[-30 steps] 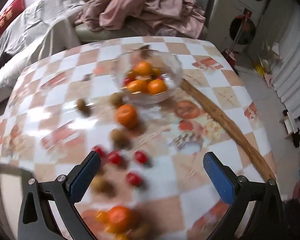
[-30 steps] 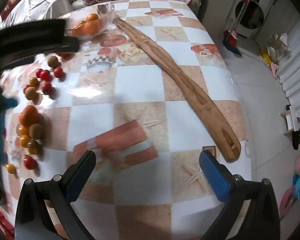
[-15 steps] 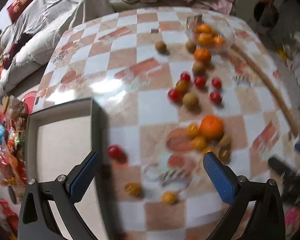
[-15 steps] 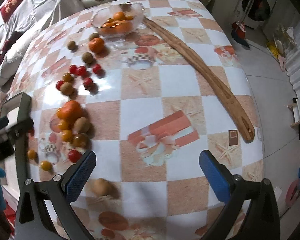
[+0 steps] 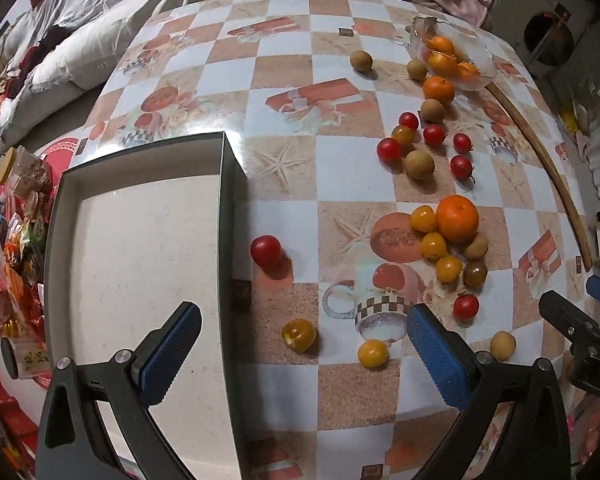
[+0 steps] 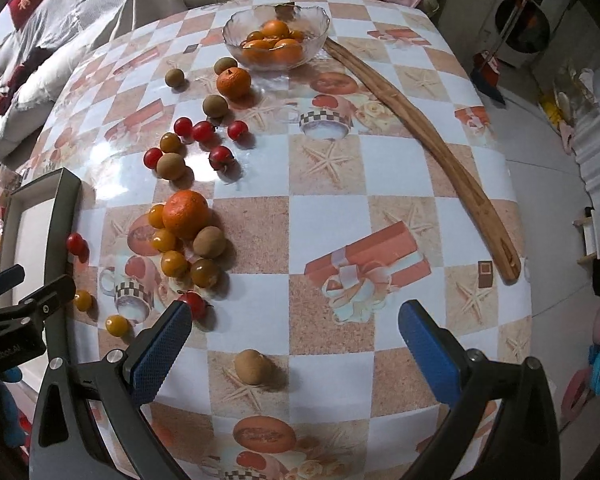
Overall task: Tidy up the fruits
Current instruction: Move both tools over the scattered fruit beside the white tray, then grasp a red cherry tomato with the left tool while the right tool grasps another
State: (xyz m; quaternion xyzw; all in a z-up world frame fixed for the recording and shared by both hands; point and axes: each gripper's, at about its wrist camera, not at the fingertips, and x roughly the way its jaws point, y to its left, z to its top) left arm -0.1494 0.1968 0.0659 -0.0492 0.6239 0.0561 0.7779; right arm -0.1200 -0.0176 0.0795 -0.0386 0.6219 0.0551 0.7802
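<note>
Hovering over the table [image 6: 400, 168] with both sets of jaws wide open, nothing held. The left gripper [image 5: 300, 348] straddles the right wall of the tray [image 5: 228, 216], with a yellow tomato [image 5: 298, 335] between its fingers and a red tomato [image 5: 266, 250] just ahead beside that wall. The right gripper [image 6: 296, 344] has a longan [image 6: 251, 367] sitting between its fingers. The rest of the fruit is scattered ahead and left of it, and the bowl [image 6: 276, 36] of oranges sits far ahead.
</note>
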